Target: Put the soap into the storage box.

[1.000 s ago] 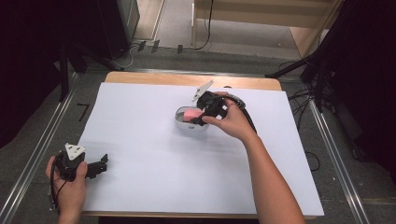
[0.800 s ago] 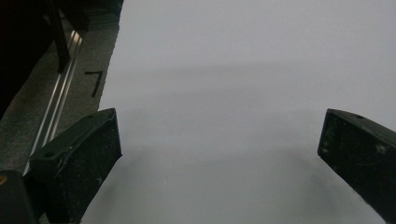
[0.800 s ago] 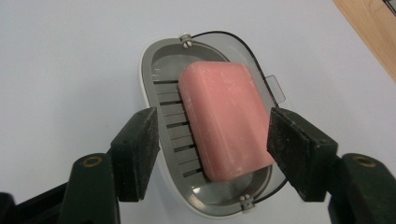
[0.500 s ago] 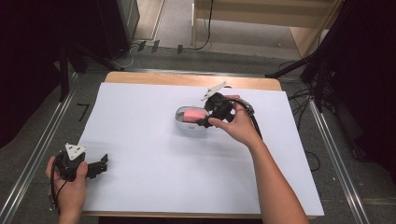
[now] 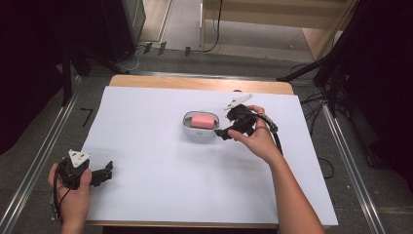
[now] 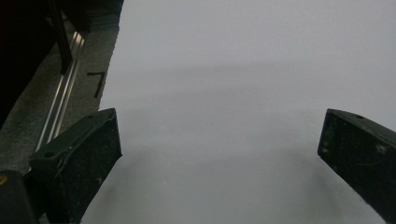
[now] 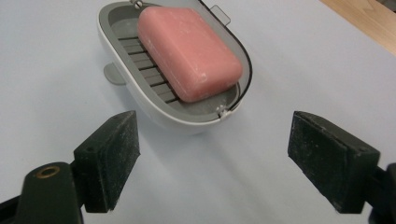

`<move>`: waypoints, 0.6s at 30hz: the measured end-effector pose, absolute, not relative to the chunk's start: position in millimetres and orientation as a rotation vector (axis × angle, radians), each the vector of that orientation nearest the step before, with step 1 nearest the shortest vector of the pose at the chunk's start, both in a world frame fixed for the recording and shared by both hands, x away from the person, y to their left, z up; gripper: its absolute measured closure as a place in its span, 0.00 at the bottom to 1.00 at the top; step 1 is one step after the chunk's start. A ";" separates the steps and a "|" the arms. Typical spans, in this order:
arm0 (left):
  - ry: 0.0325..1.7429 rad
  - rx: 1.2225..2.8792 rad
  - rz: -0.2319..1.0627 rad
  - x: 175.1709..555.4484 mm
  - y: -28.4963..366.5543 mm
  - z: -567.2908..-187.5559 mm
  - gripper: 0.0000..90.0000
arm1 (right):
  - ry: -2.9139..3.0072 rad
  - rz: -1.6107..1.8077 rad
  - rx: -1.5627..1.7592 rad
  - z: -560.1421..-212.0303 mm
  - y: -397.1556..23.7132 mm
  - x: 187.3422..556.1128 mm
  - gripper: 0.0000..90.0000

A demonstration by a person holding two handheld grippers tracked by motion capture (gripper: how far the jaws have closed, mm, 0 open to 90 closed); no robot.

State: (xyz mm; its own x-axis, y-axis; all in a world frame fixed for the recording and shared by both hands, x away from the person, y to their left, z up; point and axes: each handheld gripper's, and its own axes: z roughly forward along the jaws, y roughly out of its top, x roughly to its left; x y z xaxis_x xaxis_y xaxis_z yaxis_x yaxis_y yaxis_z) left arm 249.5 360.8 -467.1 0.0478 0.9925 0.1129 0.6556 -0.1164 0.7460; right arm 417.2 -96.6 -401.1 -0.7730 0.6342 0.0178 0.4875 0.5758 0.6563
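High view, nearest first: the left gripper rests by the table's near left corner, jaws spread over bare paper, well apart from everything. Farther in, the right gripper sits just beside the soap dish, also spread and empty; in its own view the jaws stand wide with the dish just ahead and between their lines. The pink soap lies in the dish, its long axis running away from that gripper and slanting a little across it, so the right hand is plainly the nearer for any grab. The white sheet covers a wooden table. Beyond lie grey floor, cables and dark curtains.
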 end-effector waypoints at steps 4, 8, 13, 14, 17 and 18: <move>1.651 1.825 0.868 249.5 360.7 -467.1 0.00 | 2.542 0.960 0.953 -402.5 -102.1 410.9 0.12; 1.649 1.827 0.870 249.4 360.8 -467.1 0.00 | 2.508 0.964 1.007 -403.7 -111.1 404.6 0.09; 1.651 1.828 0.869 249.4 360.7 -467.1 0.00 | 2.452 0.989 1.058 -405.0 -121.6 399.5 0.09; 1.650 1.828 0.869 249.4 360.7 -467.0 0.00 | 2.448 0.992 1.073 -405.5 -124.2 397.8 0.09; 1.650 1.829 0.871 249.5 360.6 -467.2 0.00 | 2.422 1.006 1.098 -409.2 -134.7 391.2 0.09; 1.650 1.829 0.871 249.5 360.6 -467.2 0.00 | 2.422 1.006 1.098 -409.2 -134.7 391.2 0.09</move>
